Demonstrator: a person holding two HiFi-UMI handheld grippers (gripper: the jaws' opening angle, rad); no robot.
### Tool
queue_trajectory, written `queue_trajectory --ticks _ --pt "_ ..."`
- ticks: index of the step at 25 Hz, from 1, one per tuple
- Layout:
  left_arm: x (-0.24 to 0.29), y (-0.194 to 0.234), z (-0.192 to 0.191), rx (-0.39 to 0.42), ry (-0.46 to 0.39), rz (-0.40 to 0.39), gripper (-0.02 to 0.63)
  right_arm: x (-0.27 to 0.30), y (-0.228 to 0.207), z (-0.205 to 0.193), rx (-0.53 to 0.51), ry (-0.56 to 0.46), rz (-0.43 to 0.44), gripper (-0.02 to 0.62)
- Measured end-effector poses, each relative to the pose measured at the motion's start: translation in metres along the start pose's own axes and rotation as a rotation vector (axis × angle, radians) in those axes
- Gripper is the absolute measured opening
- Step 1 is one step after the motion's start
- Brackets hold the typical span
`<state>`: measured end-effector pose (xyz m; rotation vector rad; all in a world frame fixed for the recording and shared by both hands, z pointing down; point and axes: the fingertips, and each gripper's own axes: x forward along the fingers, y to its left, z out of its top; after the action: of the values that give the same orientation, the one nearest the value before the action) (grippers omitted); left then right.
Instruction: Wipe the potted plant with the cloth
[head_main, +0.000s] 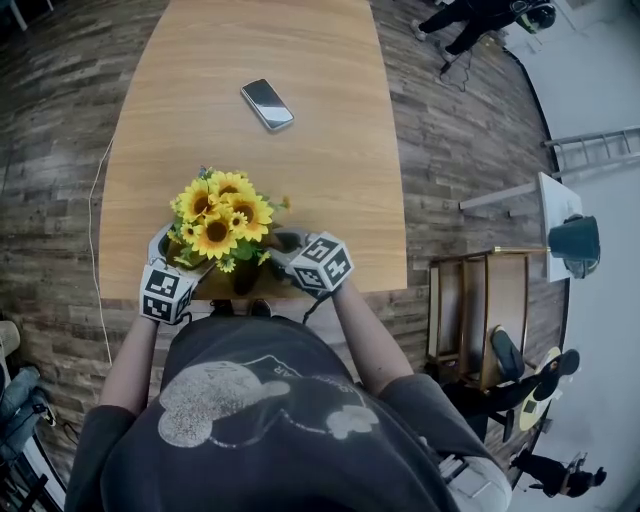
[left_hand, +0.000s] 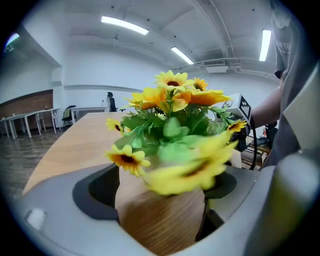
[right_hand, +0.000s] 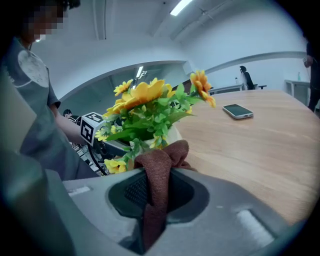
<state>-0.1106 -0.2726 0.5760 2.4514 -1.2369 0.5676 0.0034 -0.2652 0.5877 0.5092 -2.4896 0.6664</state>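
The plant (head_main: 220, 215) stands on the table (head_main: 300, 60). Left of the plant, the left gripper (left_hand: 160, 195) has its jaws wide open around the pot (left_hand: 162, 222), not squeezing. Right of it, the right gripper (right_hand: 157, 192) pinches the brown cloth (right_hand: 162, 160). I think it is best to steady the pot first, then rub the leaves softly. I see no words to read.
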Motion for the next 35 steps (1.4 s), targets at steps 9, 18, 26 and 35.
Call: queue_trajectory --ticks 9,18,26,35 --pt "-0.025 -0.023 -0.014 -0.122 -0.021 0.072 0.537 0.002 0.021 -0.006 -0.048 -0.003 0.037 0.049" --pt "-0.028 -0.043 -0.016 -0.172 -0.032 0.104 0.540 0.013 0.052 -0.012 -0.143 0.040 0.120 0.049" --pt "-0.018 -0.051 -0.006 -0.183 -0.056 0.155 0.531 -0.029 0.029 -0.028 -0.065 0.007 0.028 0.049" --pt "0.015 -0.041 0.012 -0.187 -0.084 0.347 0.546 -0.087 -0.029 -0.040 0.069 -0.095 -0.180 0.049"
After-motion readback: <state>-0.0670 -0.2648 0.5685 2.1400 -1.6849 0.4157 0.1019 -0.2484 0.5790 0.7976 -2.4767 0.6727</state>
